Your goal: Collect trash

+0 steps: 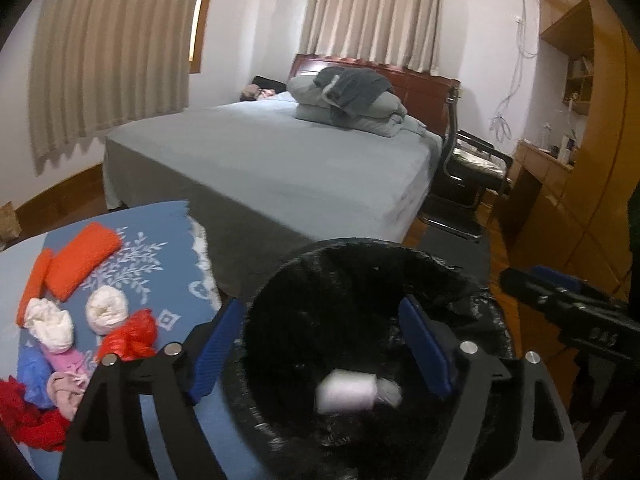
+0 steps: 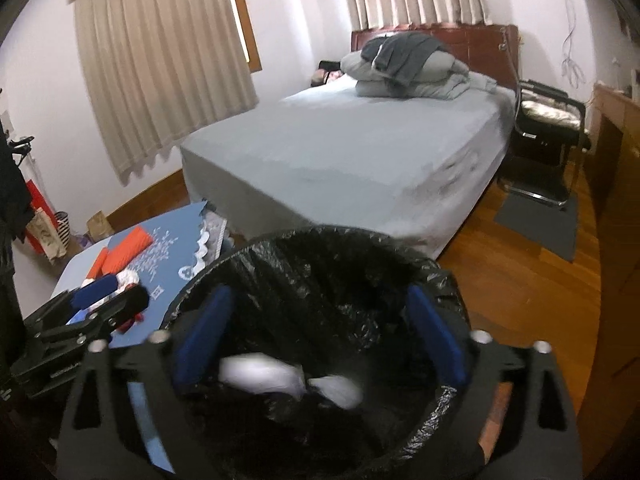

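While both claws hang spread and empty over the black-lined trash bin [image 2: 320, 320], the right gripper [image 2: 320, 340] frames a blurred white wad [image 2: 272, 372] inside it, and the left gripper [image 1: 324, 348] does likewise. Letters on the right gripper's body, seen at three o'clock in the left view, are too blurred to read. At nine o'clock on the blue cloth [image 1: 168, 264] lie crumpled tissues [image 1: 107, 309] and a red bag [image 1: 130, 334]; a bed [image 2: 340, 152] stands at twelve.

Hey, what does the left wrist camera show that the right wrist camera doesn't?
Only the left wrist view shows the table's trash clearly: white crumpled tissues, a red plastic bag and pink items. Only the right wrist view shows paper bags by the wall. Both show the black-lined bin with a blurred white wad inside, and both grippers open.
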`<state>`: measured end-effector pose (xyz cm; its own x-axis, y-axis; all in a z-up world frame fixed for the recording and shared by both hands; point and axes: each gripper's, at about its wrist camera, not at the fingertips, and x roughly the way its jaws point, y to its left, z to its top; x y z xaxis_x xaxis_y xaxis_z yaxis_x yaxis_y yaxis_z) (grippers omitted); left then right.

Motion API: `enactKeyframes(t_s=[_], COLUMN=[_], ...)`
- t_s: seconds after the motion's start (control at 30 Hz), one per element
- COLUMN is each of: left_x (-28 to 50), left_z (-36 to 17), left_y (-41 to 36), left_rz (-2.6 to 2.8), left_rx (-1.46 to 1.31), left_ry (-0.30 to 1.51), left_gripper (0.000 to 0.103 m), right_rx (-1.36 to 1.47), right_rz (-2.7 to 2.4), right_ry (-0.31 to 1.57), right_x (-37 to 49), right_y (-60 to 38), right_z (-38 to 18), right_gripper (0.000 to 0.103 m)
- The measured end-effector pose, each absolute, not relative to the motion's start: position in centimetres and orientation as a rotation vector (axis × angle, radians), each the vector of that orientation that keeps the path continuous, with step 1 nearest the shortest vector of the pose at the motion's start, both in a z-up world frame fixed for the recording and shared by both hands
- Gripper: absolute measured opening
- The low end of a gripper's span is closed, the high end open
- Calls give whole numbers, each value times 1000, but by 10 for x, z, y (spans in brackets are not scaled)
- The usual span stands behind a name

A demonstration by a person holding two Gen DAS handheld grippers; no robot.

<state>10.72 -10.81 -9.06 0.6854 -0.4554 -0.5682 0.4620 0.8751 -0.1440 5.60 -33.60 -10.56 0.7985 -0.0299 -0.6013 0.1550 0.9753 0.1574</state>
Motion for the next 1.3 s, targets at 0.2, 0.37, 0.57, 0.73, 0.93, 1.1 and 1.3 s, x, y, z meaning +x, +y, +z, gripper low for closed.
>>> enactKeyframes(t_s=[0.2,0.37,0.57,0.73,0.93,1.1,1.3], left_x=[104,103,102,103,109,117,123], left_z=[-89,-91,-102,-110,-120,-127,-132], left_y=[-62,-1,61,98,123,132,143], left_rz=[-383,-215,-49,42,88,97,109], left_rx=[21,13,20,-1,-23,-35,-57], left_ry=[607,592,596,603,619,629,639], left_gripper=[86,86,86,86,86,85,84], right_rx=[197,191,165,124,69,35,2], right_rz=[-24,84,222,314,379,389,375], right_ry=[629,640,655,679,731,793,849], right_x=[69,90,121,142,167,184,199], right_y=[-305,-259,-196,-150,-102,-76,-64], right_z=[-102,-104,-105,-114,-135,-160,-184], right_gripper=[96,96,96,96,96,96,96])
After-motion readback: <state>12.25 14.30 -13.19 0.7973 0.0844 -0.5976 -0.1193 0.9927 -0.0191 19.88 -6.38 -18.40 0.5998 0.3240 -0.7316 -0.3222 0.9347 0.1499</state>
